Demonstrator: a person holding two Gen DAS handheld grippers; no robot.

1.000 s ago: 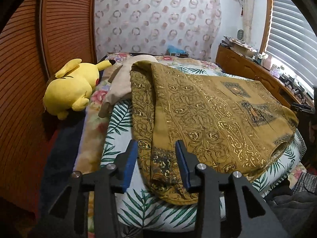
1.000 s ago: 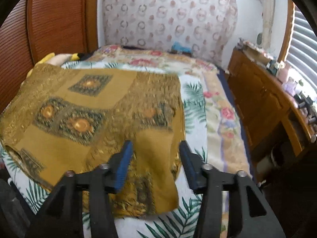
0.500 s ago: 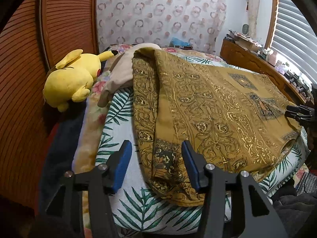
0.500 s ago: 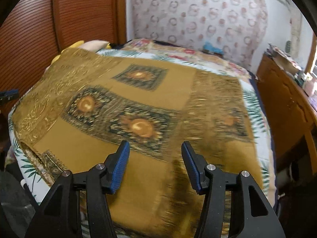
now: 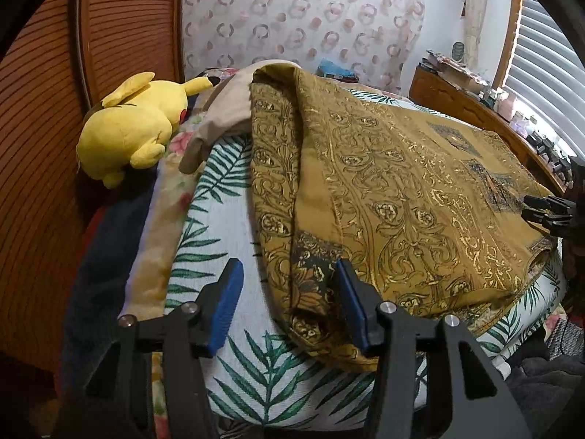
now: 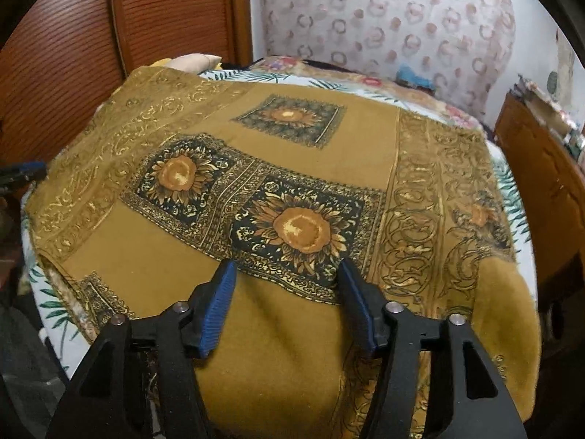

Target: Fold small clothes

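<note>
Mustard-gold patterned cloth (image 6: 299, 197) with sunflower squares and gilt scrollwork lies spread on a bed with a palm-leaf sheet (image 5: 219, 226).

The left gripper (image 5: 287, 305) hangs over the cloth's near corner, jaws apart after widening, gripping nothing. The right gripper (image 6: 285, 301) hovers above the cloth's near edge, jaws just opened wider, empty. A yellow plush toy (image 5: 131, 128) sits beside a brown slatted door (image 5: 47, 117).

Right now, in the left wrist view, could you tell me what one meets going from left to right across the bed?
Wooden slatted panel → yellow plush toy → beige cloth → mustard patterned garment → right gripper at the far edge.
</note>
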